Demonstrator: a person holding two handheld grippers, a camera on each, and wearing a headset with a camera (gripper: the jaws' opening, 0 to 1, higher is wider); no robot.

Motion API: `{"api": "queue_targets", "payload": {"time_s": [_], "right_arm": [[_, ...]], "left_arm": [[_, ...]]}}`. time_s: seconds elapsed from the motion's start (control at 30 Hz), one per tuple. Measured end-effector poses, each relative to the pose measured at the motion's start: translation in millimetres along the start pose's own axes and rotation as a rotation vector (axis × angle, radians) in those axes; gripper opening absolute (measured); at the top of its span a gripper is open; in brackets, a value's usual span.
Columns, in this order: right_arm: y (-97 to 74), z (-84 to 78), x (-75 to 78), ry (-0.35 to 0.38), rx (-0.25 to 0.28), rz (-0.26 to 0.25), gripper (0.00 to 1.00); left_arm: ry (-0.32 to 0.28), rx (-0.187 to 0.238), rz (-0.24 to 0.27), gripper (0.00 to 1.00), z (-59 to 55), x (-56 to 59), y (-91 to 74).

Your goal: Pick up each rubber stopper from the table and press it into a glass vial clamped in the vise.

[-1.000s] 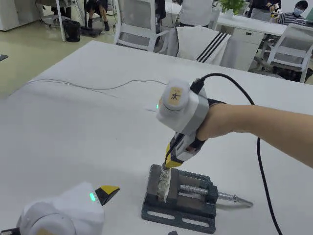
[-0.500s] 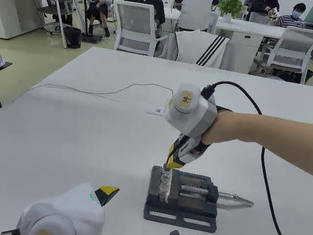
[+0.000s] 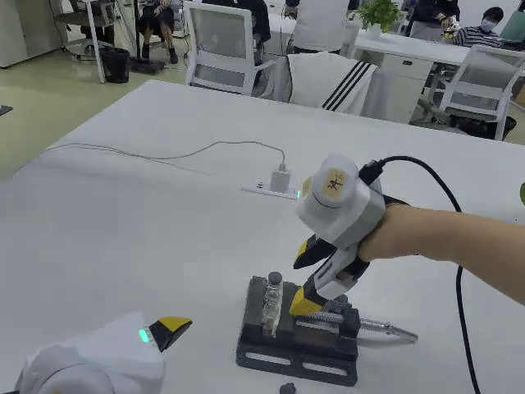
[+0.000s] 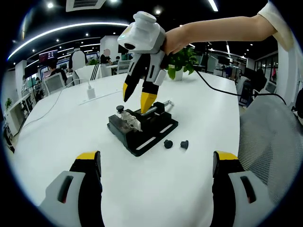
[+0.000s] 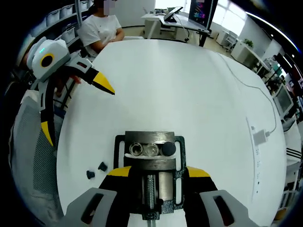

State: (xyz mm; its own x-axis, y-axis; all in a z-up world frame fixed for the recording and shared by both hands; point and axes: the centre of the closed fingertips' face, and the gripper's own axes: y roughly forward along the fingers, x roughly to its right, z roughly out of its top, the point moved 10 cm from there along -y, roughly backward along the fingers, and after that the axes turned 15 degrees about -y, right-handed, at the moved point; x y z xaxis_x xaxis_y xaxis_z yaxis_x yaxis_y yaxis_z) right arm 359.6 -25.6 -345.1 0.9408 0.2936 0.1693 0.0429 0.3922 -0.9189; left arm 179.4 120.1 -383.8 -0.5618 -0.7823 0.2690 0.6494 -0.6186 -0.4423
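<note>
A black vise (image 3: 295, 338) stands on the white table and clamps a row of glass vials (image 3: 270, 305). In the right gripper view one vial carries a dark rubber stopper (image 5: 168, 149), while two vials (image 5: 136, 149) beside it are unplugged. My right gripper (image 3: 303, 277) hovers open just right of the vials, over the vise screw, holding nothing. Two loose stoppers (image 4: 167, 144) (image 4: 184, 144) lie on the table beside the vise. Down at the near left, my left gripper (image 3: 171, 328) is open and holds nothing, well apart from the vise (image 4: 142, 126).
A white power strip with a charger (image 3: 279, 182) and its cable lie on the table behind the vise. A black cord trails from the right gripper. Office chairs (image 3: 215, 45) and seated people are beyond the far table edge.
The right gripper, earlier shut with its tips on the vial row, has opened and drawn back to the right. A dark stopper now sits in the end vial. The head camera shifted.
</note>
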Motion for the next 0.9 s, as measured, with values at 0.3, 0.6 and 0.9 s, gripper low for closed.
{"api": "queue_targets", "payload": {"time_s": [0.3, 0.6, 0.9], "right_arm": [[-8.9, -7.0, -19.2, 0.054, 0.069, -0.028, 0.39], [-19.4, -14.4, -43.6, 0.083, 0.110, -0.056, 0.37], [-26.8, -16.5, -65.9, 0.058, 0.128, -0.041, 0.37]], "left_arm": [[0.017, -0.012, -0.016, 0.98, -0.1, 1.2, 0.2], [0.025, -0.022, -0.019, 0.98, -3.3, -2.6, -4.1], [0.023, -0.021, -0.010, 0.98, -6.3, -4.9, -7.4]]}}
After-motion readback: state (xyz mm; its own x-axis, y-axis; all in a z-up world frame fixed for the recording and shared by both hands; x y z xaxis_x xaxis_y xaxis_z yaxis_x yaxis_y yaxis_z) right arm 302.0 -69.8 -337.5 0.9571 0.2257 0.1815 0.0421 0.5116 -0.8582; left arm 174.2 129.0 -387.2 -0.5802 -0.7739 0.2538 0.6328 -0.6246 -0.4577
